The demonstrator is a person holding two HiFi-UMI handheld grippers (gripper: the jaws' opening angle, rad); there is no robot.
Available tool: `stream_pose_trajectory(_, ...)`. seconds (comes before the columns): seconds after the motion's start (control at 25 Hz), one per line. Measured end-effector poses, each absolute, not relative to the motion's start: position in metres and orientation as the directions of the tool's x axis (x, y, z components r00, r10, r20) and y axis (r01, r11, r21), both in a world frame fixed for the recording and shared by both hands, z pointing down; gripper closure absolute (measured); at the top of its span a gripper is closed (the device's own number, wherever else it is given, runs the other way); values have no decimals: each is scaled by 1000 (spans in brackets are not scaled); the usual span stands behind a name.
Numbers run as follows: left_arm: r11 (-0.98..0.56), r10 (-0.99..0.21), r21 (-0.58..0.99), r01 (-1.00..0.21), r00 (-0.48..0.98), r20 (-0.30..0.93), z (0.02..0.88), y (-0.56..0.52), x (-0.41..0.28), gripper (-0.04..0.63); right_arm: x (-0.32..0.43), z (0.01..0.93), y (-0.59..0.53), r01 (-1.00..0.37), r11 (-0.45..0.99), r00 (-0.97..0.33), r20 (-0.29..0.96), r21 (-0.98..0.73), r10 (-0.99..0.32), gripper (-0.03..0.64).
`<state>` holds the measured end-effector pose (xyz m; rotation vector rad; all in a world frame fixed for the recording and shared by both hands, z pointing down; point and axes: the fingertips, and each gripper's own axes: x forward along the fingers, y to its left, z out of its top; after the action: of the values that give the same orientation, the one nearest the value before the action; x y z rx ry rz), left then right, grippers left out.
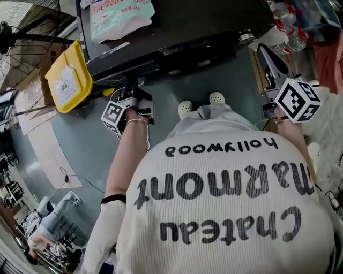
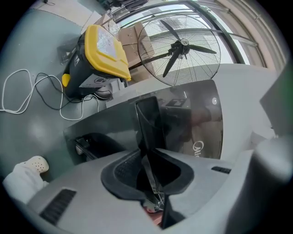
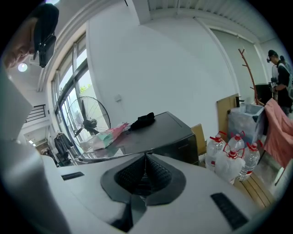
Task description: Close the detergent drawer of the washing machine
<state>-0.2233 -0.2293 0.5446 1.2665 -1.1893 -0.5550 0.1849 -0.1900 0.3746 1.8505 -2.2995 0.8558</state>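
The black washing machine stands in front of me. At its upper left front corner is my left gripper. In the left gripper view a thin dark panel, the front of the detergent drawer, stands upright between the jaws of the left gripper, and the pads press on it. The machine's glossy dark face lies just behind the panel. My right gripper hangs off to the machine's right, apart from it. The right gripper has its pads together with nothing between them.
A yellow-lidded bin stands left of the machine, with a big floor fan behind it and white cables on the floor. A detergent bag and a black cloth lie on the machine. Water bottles stand at the right.
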Motion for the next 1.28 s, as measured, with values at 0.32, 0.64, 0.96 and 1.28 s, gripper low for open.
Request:
stream_pose_trajectory(0.32,277,-843,921,-273,392,369,543,-241,-234,523,174,369,-193,-925,80,-234,391,-371,-890,586)
stream_pose_trajectory(0.64,294,-837,924,-246,401,373,544,-242,-234,523,168,372,-194,-921,68,-227,388,-382,-893,586)
stream_pose_trajectory(0.96,296,-837,926,-235,404,370,545,-245,-235,522,170,371,-192,-926,52,-211,397,-375,-893,586)
stream_pose_trajectory(1.28,265,-814,916,-302,438,381,547,-245,-238,518,160,379,-184,-922,33,-202,408,-385,-890,586)
